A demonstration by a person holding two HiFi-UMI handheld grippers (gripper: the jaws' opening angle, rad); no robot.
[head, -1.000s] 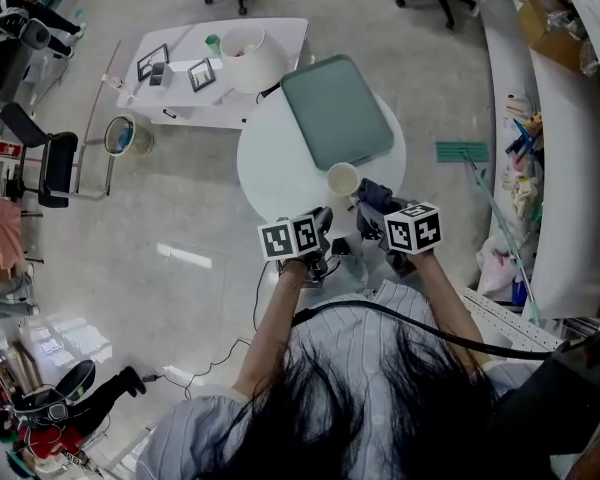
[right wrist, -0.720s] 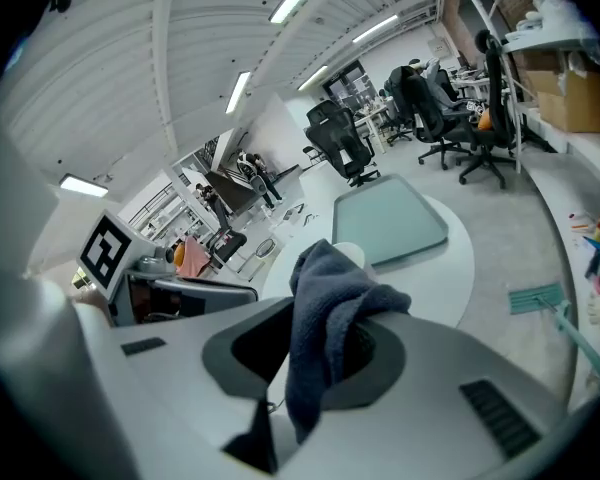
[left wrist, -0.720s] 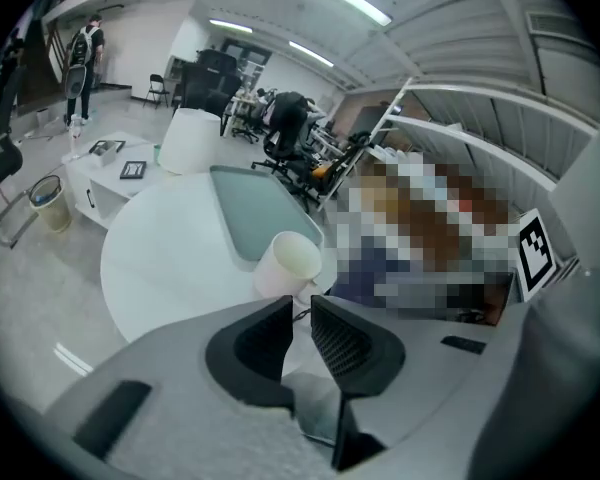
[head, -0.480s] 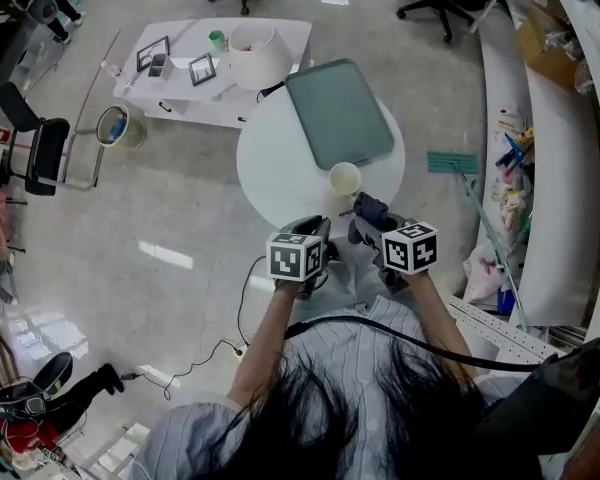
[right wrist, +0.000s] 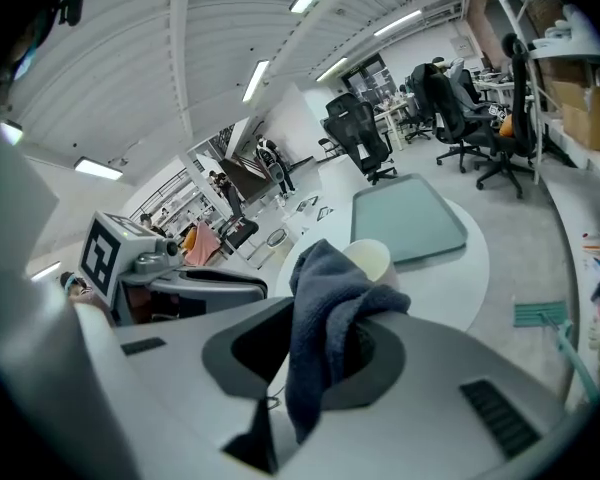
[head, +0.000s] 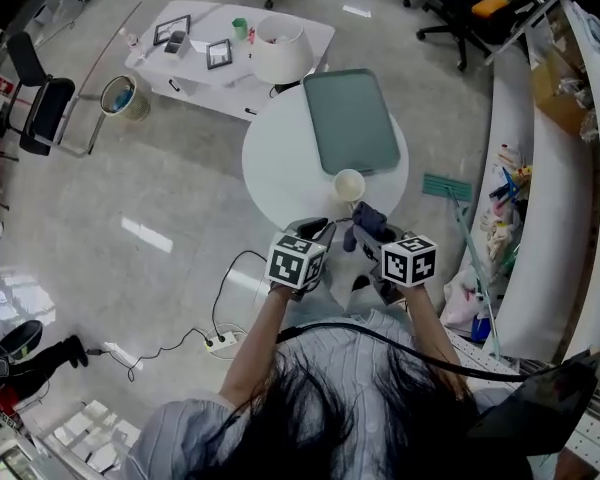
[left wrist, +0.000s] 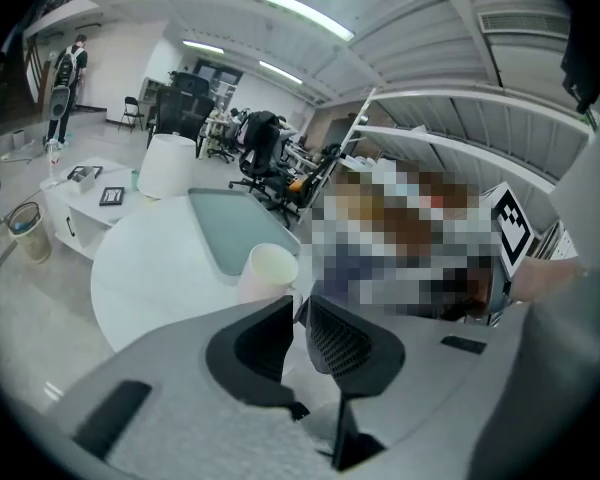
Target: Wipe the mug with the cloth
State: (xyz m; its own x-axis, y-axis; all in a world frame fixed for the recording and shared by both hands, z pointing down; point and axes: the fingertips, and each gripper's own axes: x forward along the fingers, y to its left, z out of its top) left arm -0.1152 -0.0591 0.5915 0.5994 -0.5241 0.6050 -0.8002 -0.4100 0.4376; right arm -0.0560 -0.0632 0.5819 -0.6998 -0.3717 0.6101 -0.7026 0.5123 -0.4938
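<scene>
**Entry: mug wipe, approach stage (judged)**

**Right claw** (right wrist: 325, 336): clamped on the cloth (right wrist: 328, 286). The cloth is dark blue-grey and bunched. One fold stands up above the jaws and a tail hangs below them.

**Left claw** (left wrist: 300, 313): jaws set together with at most a sliver of gap. Nothing is between them.

**Mug** (head: 349, 184): cream, upright, mouth up. It stands on the round white table (head: 280, 173), at the near edge of the teal tray (head: 355, 118). Whether it touches the tray cannot be told.

**Position relative to the claws:**
- The mug lies ahead of both claws, beyond their tips, and no contact is visible.
- In the right gripper view the mug (right wrist: 372, 258) shows directly behind the raised fold of cloth, near it but apart.
- In the left gripper view the mug (left wrist: 267, 271) stands just ahead of the jaw tips, slightly to their left.
- In the head view it sits between the lines of the two claws, with the cloth (head: 368, 218) the nearer of the two.

**Handling notes (judgement):**
- The step in hand appears to be bringing the cloth to the mug.
- The mug is light and free-standing, so a one-sided push with the cloth would likely slide or tip it.
- The left claw would need to part its jaws and steady the mug's wall or rim first.
- The right claw should lead with the raised fold, not the bare jaw tips, and press it flat against the wall.
- The grip on the cloth looks shallow on the upper fold, so firm dragging may pull it loose.
- Short strokes around the wall and rim seem safer.
</scene>
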